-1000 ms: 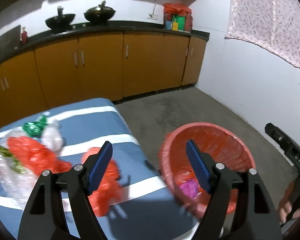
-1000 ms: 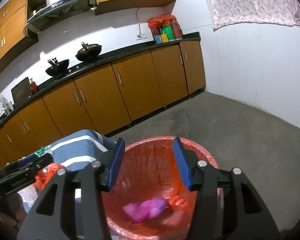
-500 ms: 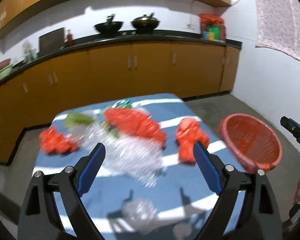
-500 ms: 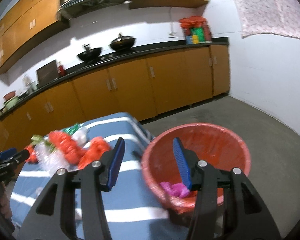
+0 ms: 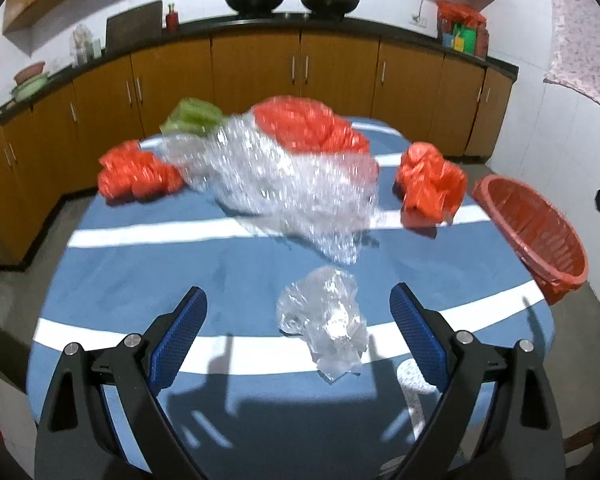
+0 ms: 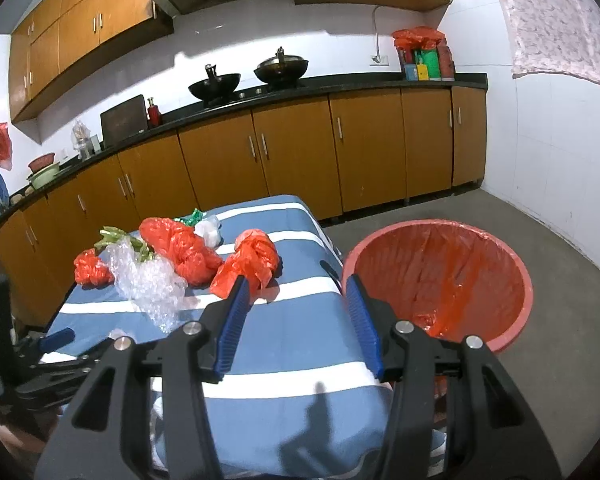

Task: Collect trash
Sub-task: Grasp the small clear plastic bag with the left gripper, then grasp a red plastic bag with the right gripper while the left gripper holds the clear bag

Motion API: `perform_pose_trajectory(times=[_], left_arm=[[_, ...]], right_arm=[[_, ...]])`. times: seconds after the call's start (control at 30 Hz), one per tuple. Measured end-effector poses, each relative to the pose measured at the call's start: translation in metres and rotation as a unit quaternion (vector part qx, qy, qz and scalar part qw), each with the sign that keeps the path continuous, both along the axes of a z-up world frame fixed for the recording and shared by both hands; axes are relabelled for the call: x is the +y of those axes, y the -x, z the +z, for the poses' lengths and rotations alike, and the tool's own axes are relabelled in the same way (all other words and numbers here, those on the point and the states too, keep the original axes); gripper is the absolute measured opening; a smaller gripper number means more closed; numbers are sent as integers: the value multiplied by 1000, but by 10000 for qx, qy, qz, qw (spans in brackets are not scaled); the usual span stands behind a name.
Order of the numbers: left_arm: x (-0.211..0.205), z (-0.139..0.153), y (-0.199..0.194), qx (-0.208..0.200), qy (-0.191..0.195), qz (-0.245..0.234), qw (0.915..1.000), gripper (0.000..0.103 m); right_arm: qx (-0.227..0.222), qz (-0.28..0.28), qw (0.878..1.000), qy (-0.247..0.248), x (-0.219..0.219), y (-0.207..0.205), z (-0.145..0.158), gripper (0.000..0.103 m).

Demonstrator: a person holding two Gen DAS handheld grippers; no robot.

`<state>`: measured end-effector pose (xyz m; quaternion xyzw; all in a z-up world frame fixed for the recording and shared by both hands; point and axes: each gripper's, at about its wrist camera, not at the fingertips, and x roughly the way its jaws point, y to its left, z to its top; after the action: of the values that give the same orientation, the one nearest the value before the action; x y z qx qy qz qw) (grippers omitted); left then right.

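Left tongs point(image 5: 298, 338) swung to table, basket point(image 5: 540, 232) edge-on, contents hidden

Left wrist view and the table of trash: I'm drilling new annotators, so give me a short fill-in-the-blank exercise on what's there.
1. The crumpled clear plastic bag lies between the wide-open left tongs, which hold ____.
2. The table's cloth is blue with ____ stripes.
3. The bin beside the table is lined with a ____ bag.
4. The right tongs hold ____.

Missing words: nothing; white; red; nothing
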<state>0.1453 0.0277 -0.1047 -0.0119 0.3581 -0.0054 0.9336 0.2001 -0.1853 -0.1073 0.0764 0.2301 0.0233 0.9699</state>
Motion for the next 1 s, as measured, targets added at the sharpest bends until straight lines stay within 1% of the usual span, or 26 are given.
perform_pose_trajectory(times=[0.07,0.17,0.23,0.3,0.37,0.43,0.47,0.53,0.67,0.77,0.9,1.0], left_arm=[[-2,-6,-4,61,-12,31,10000,91],[-3,-17,-13,218,9,93,9997,85],[-3,-23,-17,328,45,110,9994,78],[-3,-29,-20,419,88,112,9990,74],[-3,-32,-21,473,112,93,9988,67],[-2,-35,-22,546,170,34,9984,47],[-1,-37,-23,585,204,13,9981,46],[4,-35,-23,562,261,7,9981,40],[21,-27,-25,488,273,117,9984,39],[42,-18,-28,352,230,312,9986,39],[76,-8,-37,225,180,647,9975,39],[98,-6,-46,202,183,858,9959,39]], right_arm=[[29,-3,10000,7,1,-3,-1,50],[52,-2,10000,14,3,-7,-2,50],[74,14,10000,34,4,-10,-3,50],[103,30,9999,58,5,-12,-6,50],[138,43,9999,62,6,-14,-8,50],[170,60,9998,71,8,-17,-11,50],[182,69,9998,80,9,-18,-11,50],[198,103,9997,98,12,-21,-13,50],[205,193,9995,129,20,-31,-12,50],[211,259,9994,125,28,-42,-11,50],[278,355,9989,80,41,-66,-12,50],[356,411,9985,54,54,-88,-14,50]])
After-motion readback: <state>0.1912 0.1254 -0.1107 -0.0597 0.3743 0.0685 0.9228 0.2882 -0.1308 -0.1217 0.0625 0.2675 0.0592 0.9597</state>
